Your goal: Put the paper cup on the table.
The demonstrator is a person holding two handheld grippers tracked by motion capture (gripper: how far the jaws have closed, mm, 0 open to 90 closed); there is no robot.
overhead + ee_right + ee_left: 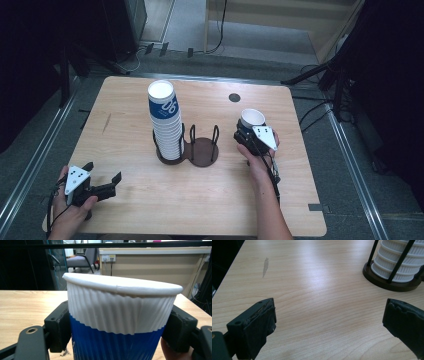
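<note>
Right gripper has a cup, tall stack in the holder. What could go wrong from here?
1. The right gripper is shut on the ribbed paper cup from both sides; squeezing harder may dent its thin wall.
2. The stack of cups rises well above the holder posts; a bump from the carried cup could topple it.
3. The left gripper sits open near the table edge, too far to steady the stack.

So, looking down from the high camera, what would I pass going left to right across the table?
Left gripper with open jaws → tall stack of cups in the dark holder → small dark disc → right gripper clamped on a single cup.
</note>
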